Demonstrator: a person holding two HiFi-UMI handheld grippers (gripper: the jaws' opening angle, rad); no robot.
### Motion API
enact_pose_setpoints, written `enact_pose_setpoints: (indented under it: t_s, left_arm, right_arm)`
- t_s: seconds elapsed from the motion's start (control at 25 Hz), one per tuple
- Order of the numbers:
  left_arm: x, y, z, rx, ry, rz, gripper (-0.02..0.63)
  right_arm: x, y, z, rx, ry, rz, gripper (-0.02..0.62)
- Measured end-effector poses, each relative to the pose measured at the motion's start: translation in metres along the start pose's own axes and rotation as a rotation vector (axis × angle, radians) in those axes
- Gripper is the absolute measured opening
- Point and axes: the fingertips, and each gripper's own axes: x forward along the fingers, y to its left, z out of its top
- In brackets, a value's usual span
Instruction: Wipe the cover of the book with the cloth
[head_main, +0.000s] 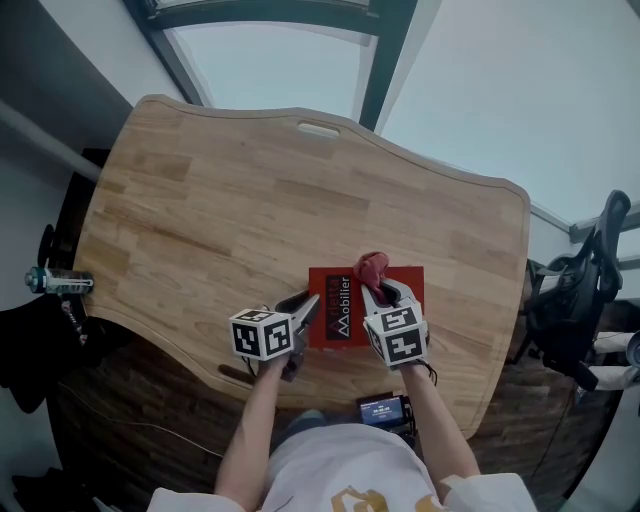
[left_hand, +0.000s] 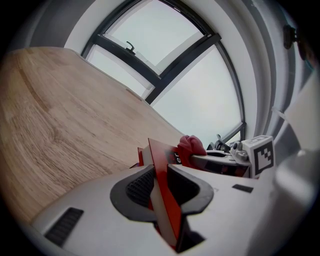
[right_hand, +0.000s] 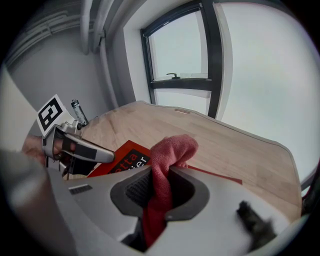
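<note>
Book (head_main: 342, 300) on wooden table (head_main: 200, 200) by window (head_main: 270, 60)

Left gripper (head_main: 303, 308) clamped, right gripper (head_main: 374, 292) clamped; both pitched down, side by side.

Office, likely: wood table (head_main: 200, 200) with cable slot (head_main: 318, 129) at far edge, swivel chair (head_main: 575, 300) right, big windows (head_main: 290, 60).
</note>
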Motion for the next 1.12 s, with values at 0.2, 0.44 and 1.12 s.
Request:
enact_pose_setpoints:
  t_s: [0.2,0.44,1.12]
  left_arm:
    - [0.000,-0.001,0.000,0.004,-0.004,0.008,0.087]
    - [0.000,-0.001,0.000,0.004,-0.005,0.018,0.087]
    - [0.001,0.000,-0.001,0.010,-0.007,0.027,0.086]
  right_arm:
    - [0.002,0.004,0.002,-0.011,0.001,0.012,0.071]
    - [0.004,0.011,0.004,-0.033,0.008,0.026,0.071]
    - [0.015,0.039,0.008,-0.090,0.021,0.065,0.071]
